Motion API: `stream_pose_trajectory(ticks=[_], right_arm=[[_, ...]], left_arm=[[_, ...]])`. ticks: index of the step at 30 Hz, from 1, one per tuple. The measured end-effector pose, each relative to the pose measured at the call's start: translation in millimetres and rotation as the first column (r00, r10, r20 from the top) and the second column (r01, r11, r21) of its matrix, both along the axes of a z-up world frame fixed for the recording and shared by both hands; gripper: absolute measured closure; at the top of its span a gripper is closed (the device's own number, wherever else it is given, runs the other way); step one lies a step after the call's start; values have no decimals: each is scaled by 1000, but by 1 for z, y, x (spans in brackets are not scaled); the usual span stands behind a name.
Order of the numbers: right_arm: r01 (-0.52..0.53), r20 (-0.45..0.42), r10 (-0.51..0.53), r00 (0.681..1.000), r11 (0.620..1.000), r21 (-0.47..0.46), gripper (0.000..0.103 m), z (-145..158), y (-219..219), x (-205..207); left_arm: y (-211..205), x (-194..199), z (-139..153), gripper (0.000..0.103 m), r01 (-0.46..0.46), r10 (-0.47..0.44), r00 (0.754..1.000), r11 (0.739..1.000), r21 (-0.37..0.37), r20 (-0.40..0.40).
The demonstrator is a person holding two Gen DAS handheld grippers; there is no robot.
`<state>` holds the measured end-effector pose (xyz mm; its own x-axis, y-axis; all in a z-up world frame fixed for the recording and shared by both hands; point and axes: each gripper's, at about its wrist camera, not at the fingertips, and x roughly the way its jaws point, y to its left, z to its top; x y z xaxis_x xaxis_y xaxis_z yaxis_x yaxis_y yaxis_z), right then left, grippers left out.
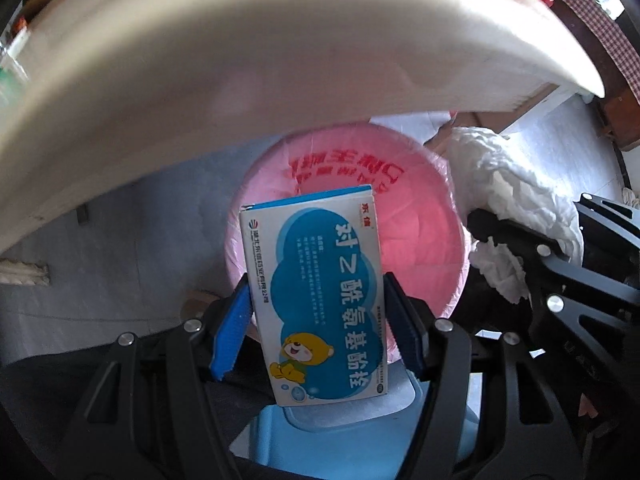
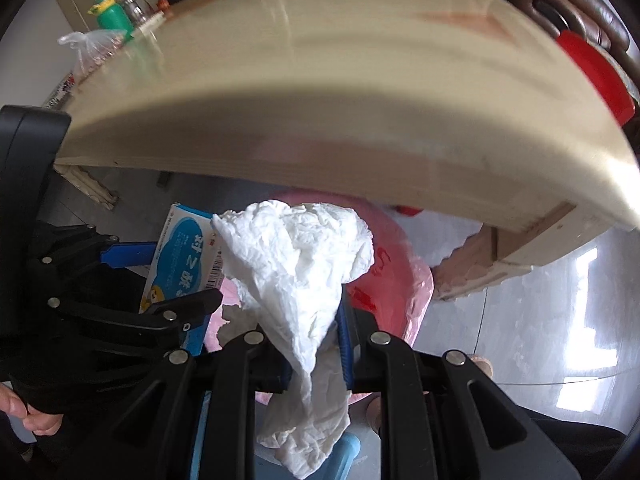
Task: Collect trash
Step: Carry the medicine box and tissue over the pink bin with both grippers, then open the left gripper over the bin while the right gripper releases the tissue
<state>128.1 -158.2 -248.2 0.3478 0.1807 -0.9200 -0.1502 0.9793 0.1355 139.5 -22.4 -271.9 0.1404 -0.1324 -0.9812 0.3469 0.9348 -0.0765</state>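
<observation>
below the near edge of the tabletop point(image 1: 280, 60), the left gripper point(image 1: 316, 320) has its jaws clamped on the medicine box point(image 1: 320, 300) and the right gripper point(image 2: 312, 344) has its jaws pinched together on the crumpled tissue point(image 2: 296, 264), both over the pink-lined bin point(image 1: 420, 216). the tissue hangs loose to the right of the box, so i think it could catch on the bin's rim. the box, if released tilted, could strike the near rim and fall to the floor.

Your left gripper point(image 1: 316, 320) and right gripper point(image 2: 312, 344) are black linkages with silver screws and blue ribbed fingers point(image 1: 234, 332).
</observation>
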Motion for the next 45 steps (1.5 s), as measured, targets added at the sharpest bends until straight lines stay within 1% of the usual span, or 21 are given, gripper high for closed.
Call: stream_pose_trajectory(ticks=[2, 5, 9, 12, 20, 23, 27, 31, 36, 39, 41, 43, 44, 45], right_arm=[[-2, -20, 2, 1000, 1000, -12, 84, -14, 0, 3], [-11, -65, 10, 998, 1000, -11, 84, -35, 0, 7], [-26, -110, 23, 994, 1000, -18, 84, -56, 2, 14], [-30, -133, 26, 991, 999, -29, 84, -70, 2, 17], [-37, -202, 26, 979, 998, -52, 84, -106, 2, 25], [-35, -228, 24, 973, 998, -47, 84, -117, 1, 27], [-46, -249, 35, 968, 998, -39, 84, -126, 3, 31], [-52, -258, 43, 965, 998, -27, 84, -130, 7, 36], [-57, -258, 55, 965, 998, -1, 84, -131, 6, 36], [-63, -237, 63, 969, 998, 6, 79, -127, 4, 37], [-60, -230, 54, 972, 998, -19, 70, -126, 1, 36], [-47, -237, 36, 971, 998, -39, 53, -129, -2, 38], [-41, -234, 30, 972, 998, -39, 48, -129, -3, 38], [-36, -229, 30, 973, 999, -24, 37, -128, -5, 38]], left_arm=[[-2, 2, -12, 40, 11, -11, 1000, 1000, 19, -23], [-2, 7, -24, 40, -2, 2, 998, 1000, 16, -56], [3, 20, -44, 40, -58, 56, 992, 998, -10, -110], [3, 24, -59, 40, -83, 80, 986, 997, -10, -147], [-6, 27, -91, 40, -102, 102, 975, 995, 10, -198], [-8, 29, -100, 40, -107, 108, 970, 994, 19, -220], [-11, 31, -108, 40, -96, 100, 970, 995, 31, -220], [-13, 31, -107, 40, -91, 97, 969, 995, 40, -226], [-11, 32, -108, 40, -111, 121, 969, 992, 58, -215], [-11, 33, -109, 40, -117, 128, 967, 991, 64, -222], [-9, 37, -109, 40, -118, 132, 967, 990, 76, -217], [-7, 40, -108, 39, -130, 147, 964, 987, 91, -220], [-7, 40, -108, 35, -137, 155, 964, 986, 94, -217], [-7, 41, -107, 28, -142, 160, 963, 985, 93, -218]])
